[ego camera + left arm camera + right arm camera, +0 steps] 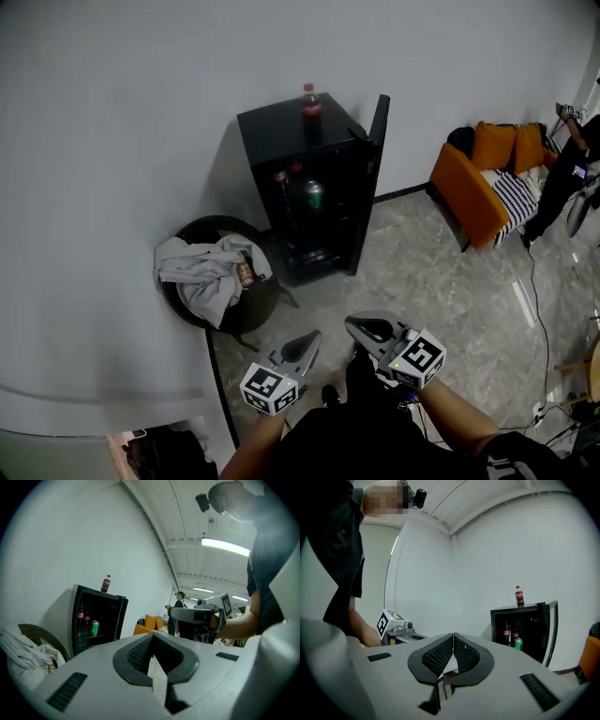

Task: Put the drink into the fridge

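By the grey wall stands the open fridge [272, 127]. The drink [311, 105] stands on top of the fridge. We hold left gripper [309, 342] and right gripper [356, 325] before the fridge, jaws closed, empty.

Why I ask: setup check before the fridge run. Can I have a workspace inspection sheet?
Surface: grey stone floor.
Job's things: fridge, door open; bottle on top; two bottles and green can inside.
Clutter: cloth and a can piled on a dark seat beside fridge.
Grippers: left gripper and right gripper shut, empty, short of the fridge.
Cables: one cable across floor, right side.
Surroundings: white wall, orange sofa, person beside it.
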{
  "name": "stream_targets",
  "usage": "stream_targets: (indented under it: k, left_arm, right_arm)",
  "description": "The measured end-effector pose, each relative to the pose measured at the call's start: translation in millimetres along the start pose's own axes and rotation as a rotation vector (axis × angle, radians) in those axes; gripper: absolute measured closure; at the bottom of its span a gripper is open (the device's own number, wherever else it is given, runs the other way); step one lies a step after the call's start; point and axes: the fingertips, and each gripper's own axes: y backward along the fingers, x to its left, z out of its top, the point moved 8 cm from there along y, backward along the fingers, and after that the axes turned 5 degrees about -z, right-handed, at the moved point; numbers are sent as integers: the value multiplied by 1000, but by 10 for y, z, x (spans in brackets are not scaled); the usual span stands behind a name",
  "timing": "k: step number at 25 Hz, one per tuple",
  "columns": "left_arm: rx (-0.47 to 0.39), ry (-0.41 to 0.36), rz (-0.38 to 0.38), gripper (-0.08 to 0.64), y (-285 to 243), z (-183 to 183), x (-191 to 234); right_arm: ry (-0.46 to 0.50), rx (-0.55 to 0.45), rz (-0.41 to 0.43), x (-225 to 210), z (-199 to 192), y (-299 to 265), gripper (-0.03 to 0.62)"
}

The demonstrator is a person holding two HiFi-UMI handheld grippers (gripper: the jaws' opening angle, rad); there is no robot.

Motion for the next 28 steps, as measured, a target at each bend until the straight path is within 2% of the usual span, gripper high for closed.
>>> stream_targets:
  k: [3, 6, 8, 11, 18, 28]
  left_arm:
    - [-14, -2, -13, 549, 74, -1, -46]
    - [-27, -27, -42, 549, 60, 20, -84]
    - [-10, -42, -55, 549, 21, 40, -101]
    - [21, -45, -65, 548, -10, 34, -122]
    - [-5, -82, -56, 548, 4, 144, -132]
    - [-18, -69, -115, 548, -111, 151, -81]
  right_arm:
    - [7, -11, -4, 73, 50, 59, 569]
    - [53, 3, -2, 73, 34, 131, 571]
    - [72, 18, -2, 52, 13, 157, 571]
    - [73, 21, -3, 60, 10, 162, 571]
    - [91, 0, 11, 15, 111, 98, 571]
    - [78, 14, -6, -1, 45, 101, 571]
